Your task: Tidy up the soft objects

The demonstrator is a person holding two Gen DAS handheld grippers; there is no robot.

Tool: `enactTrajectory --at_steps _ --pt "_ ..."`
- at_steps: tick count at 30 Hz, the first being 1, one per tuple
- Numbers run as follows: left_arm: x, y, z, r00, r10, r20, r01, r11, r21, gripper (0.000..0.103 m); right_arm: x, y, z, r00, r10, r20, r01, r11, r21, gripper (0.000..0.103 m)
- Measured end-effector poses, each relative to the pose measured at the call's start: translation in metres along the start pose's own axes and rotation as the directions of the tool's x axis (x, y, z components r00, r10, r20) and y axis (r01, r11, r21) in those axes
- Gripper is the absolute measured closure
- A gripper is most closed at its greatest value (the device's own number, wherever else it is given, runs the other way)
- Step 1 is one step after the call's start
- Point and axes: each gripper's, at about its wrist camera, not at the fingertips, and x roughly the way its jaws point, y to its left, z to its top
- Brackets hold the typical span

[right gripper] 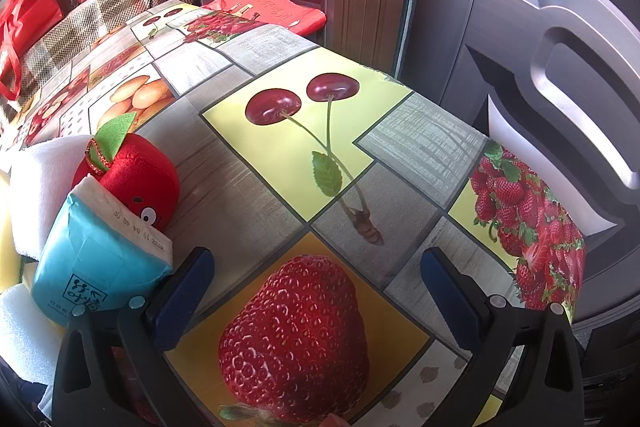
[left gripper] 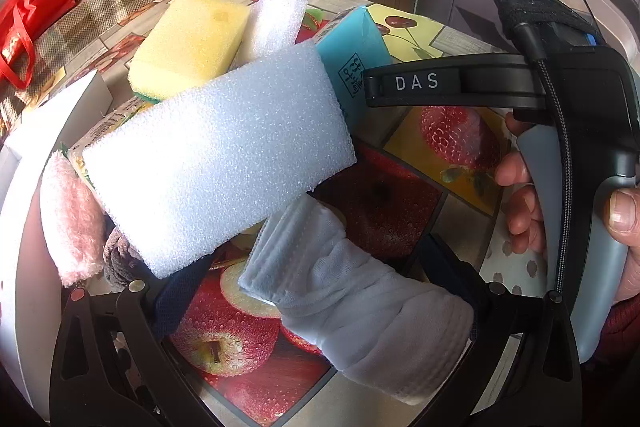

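The left claw point(left gripper: 312, 287) is spread wide around a rolled white cloth point(left gripper: 360, 303), which touches its right finger; whether it is pinched I cannot tell. Just beyond lies a white foam block point(left gripper: 216, 163), with a yellow sponge point(left gripper: 188, 43) farther off. The right claw point(right gripper: 318, 283) hangs released over the fruit-print tabletop point(right gripper: 400, 155), a teal tissue pack point(right gripper: 96, 259) and red plush apple point(right gripper: 136, 171) at its left.

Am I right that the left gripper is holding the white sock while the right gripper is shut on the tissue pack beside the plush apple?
Not quite. The left gripper does hold the white sock, but the right wrist view shows the right gripper open and holding nothing; the tissue pack only lies to its left, beside the plush apple.
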Motion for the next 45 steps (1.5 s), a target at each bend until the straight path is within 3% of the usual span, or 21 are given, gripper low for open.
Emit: enactTrajectory --at_steps 38,45 --pt "-0.0001 -0.0005 0.0001 1.0 0.001 0.0 -0.001 1.0 0.001 0.001 0.0002 -0.0005 0.0 1.0 0.001 -0.001 -0.001 1.0 0.0 0.0" --pt "-0.0096 -0.0004 -0.0061 0.999 -0.032 0.014 0.032 0.999 0.014 0.001 0.0002 -0.0005 0.0 1.0 0.001 -0.001 -0.001 1.0 0.001 0.0"
